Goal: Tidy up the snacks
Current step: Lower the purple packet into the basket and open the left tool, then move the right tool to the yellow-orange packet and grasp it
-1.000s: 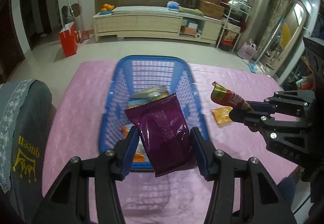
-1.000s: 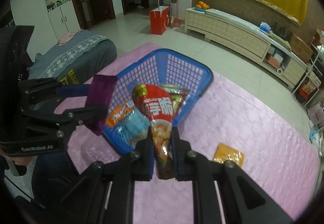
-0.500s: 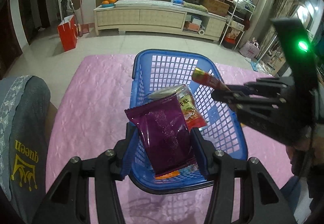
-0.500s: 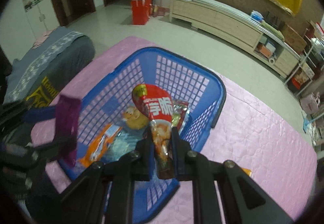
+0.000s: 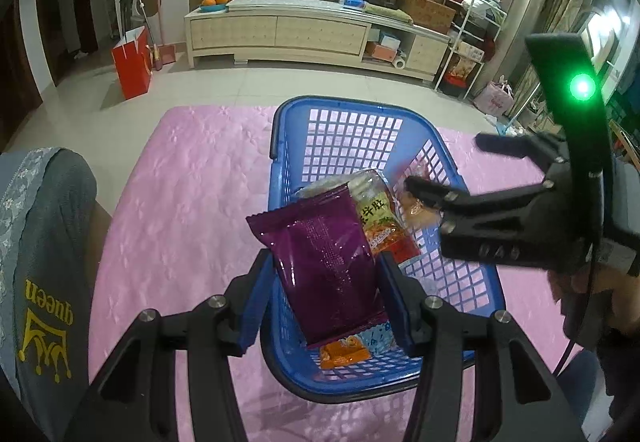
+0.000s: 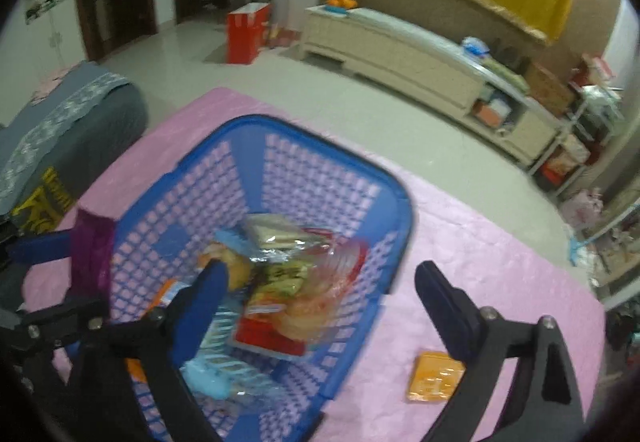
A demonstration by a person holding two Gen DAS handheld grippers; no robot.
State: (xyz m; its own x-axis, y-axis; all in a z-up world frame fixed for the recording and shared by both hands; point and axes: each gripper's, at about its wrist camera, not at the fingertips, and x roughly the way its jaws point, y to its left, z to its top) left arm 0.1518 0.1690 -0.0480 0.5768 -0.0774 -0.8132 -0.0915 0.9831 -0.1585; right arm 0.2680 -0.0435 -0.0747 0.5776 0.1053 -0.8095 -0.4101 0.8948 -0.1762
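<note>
A blue plastic basket point(image 5: 280, 146) point(image 6: 396, 198) stands on the pink table cover and holds several snack packets. My left gripper point(image 5: 326, 278) is shut on a purple snack bag point(image 5: 324, 266) and holds it above the basket's near end; the bag also shows in the right wrist view point(image 6: 90, 254). My right gripper point(image 6: 320, 286) is open and empty over the basket; it shows in the left wrist view point(image 5: 448, 166) too. The red snack packet point(image 6: 304, 306) lies in the basket below it. An orange packet point(image 6: 434, 376) lies on the cover right of the basket.
A grey cushion with yellow "queen" print point(image 5: 44, 262) sits at the table's left edge. The pink cover point(image 5: 180, 182) stretches around the basket. Beyond the table are the tiled floor, a red bag point(image 5: 132, 62) and a long cream cabinet point(image 5: 312, 34).
My right gripper moved over the basket, opened and let go of the red snack packet, which now lies in the basket. My left gripper moved over the basket with the purple bag.
</note>
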